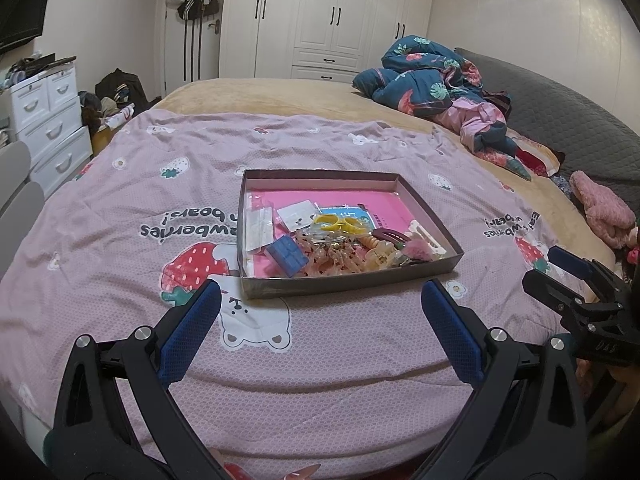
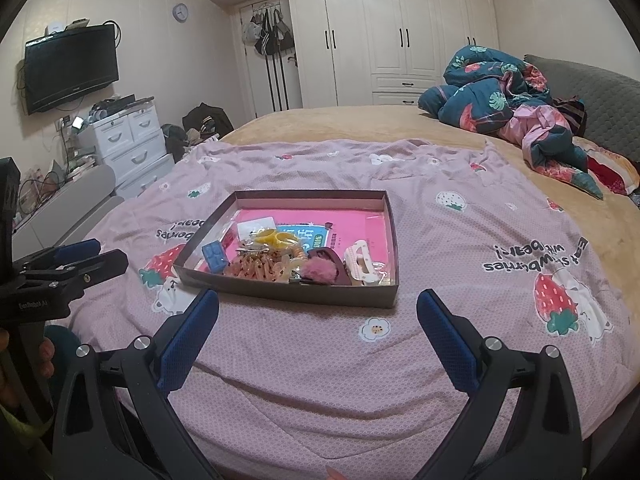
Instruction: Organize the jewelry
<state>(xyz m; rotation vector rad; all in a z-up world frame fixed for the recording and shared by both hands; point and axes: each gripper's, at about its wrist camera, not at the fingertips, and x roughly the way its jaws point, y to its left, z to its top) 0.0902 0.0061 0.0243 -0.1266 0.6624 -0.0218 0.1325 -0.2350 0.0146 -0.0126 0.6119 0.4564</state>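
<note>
On the bed's pink strawberry-print quilt sits one shallow brown cardboard tray, all the trinkets heaped along its near edge. My left gripper and right gripper both hover short of it, fingers spread, empty. I'd approach low, pick singles: one white claw clip, one blue box, one pink pompom.

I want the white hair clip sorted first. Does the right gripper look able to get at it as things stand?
Probably yes. The right gripper is open and empty, facing the box. The white hair clip lies on top near the box's near right corner, uncovered; only the low wall stands between, so come in from above.
</note>
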